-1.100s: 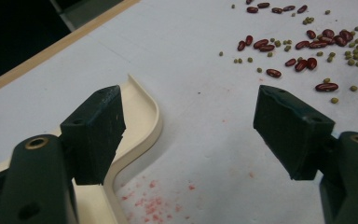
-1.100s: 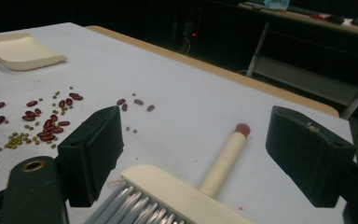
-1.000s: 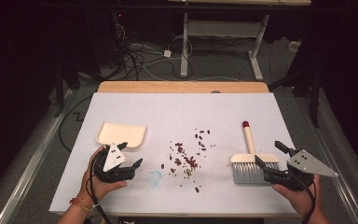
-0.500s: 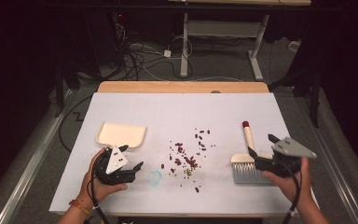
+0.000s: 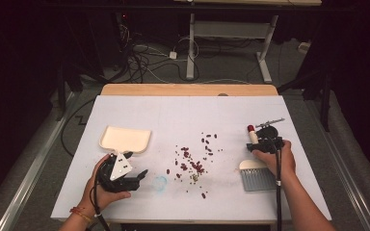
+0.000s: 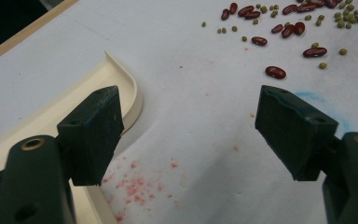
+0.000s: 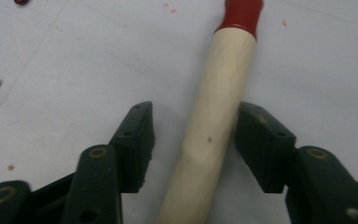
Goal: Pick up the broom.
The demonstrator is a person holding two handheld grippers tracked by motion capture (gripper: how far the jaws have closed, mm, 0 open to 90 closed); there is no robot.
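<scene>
Brush handle (image 7: 219, 112) partly behind right tool (image 7: 193, 126)

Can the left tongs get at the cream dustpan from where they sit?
Probably yes. The left tongs are open right beside the dustpan, one jaw over its rim, with only bare paper between; the beans lie off to the side.

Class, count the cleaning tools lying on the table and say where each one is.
2. The dustpan lies on the left, just beyond the left gripper; the brush lies on the right, its handle between the right gripper's open jaws.
</scene>
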